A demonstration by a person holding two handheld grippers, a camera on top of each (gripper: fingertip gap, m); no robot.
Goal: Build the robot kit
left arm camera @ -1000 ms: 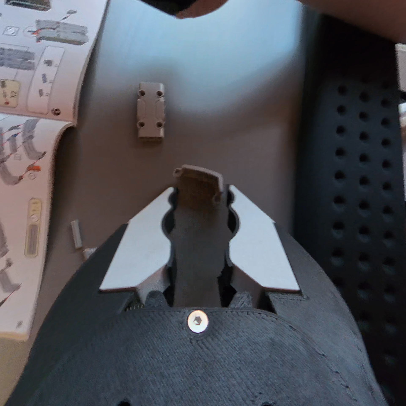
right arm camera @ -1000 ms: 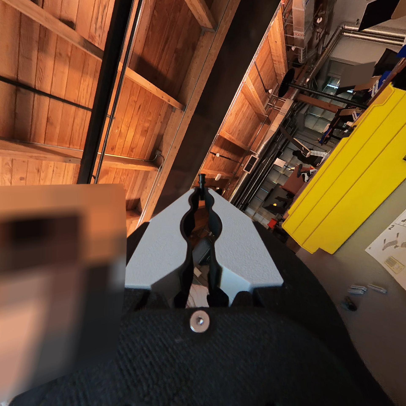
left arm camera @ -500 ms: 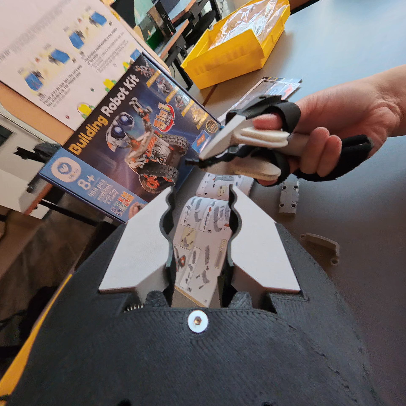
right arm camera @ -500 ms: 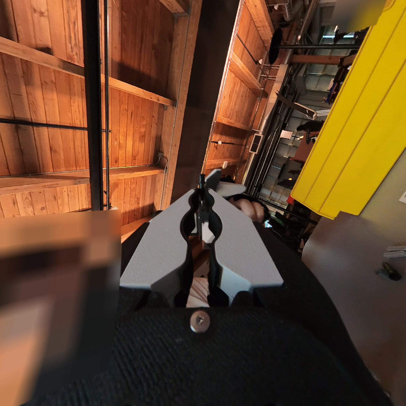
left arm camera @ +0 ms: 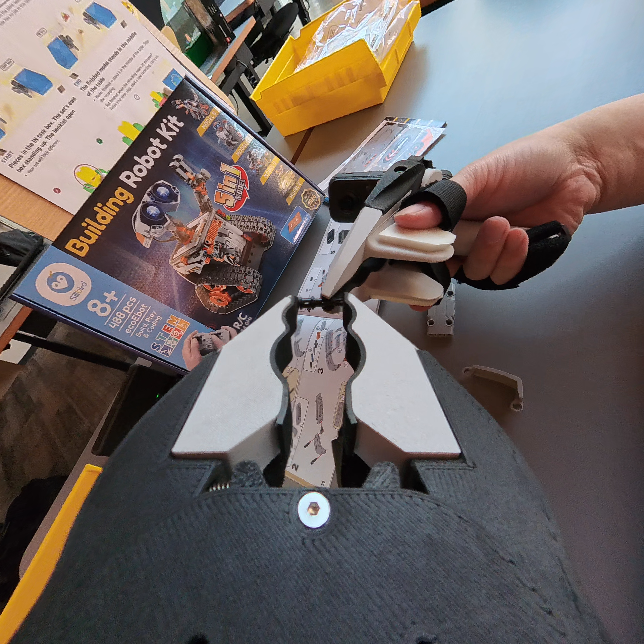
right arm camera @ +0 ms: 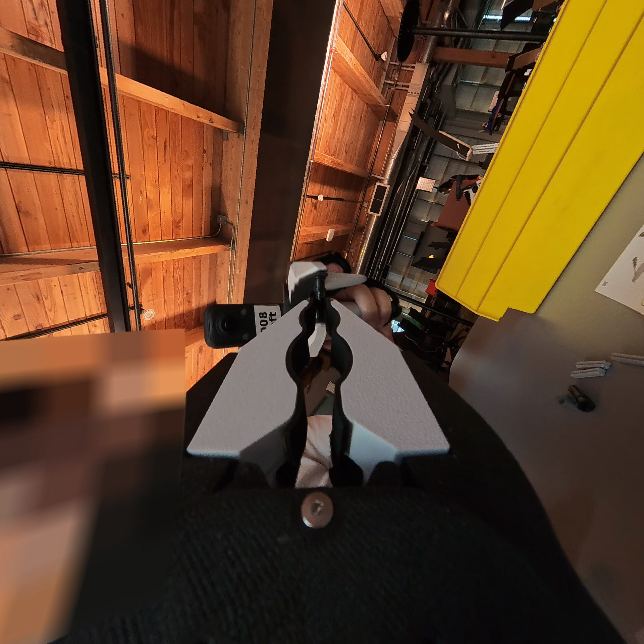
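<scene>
My right gripper (right arm camera: 319,306) is shut on a small black pin (right arm camera: 318,285) that sticks out past its tips. In the left wrist view a hand brings the right gripper (left arm camera: 329,294) in from the right, and the pin (left arm camera: 312,301) lies crosswise between the tips of my left gripper (left arm camera: 319,305). The left gripper's jaws stand apart and open, one on each side of the pin. The left gripper's white fingers (right arm camera: 303,275) show just beyond the pin in the right wrist view.
On the grey table lie a curved grey piece (left arm camera: 495,381), a grey plate piece (left arm camera: 441,313) and an open instruction booklet (left arm camera: 324,383). A blue kit box (left arm camera: 167,244) stands at left, a yellow bin (left arm camera: 334,66) behind. Small grey pins (right arm camera: 589,369) lie near the bin (right arm camera: 540,156). Less than 4 cm separates the two grippers' tips.
My left gripper has let go of the curved grey piece, which now lies on the table, and tilted up. The right gripper has brought the black pin between the left gripper's tips.
</scene>
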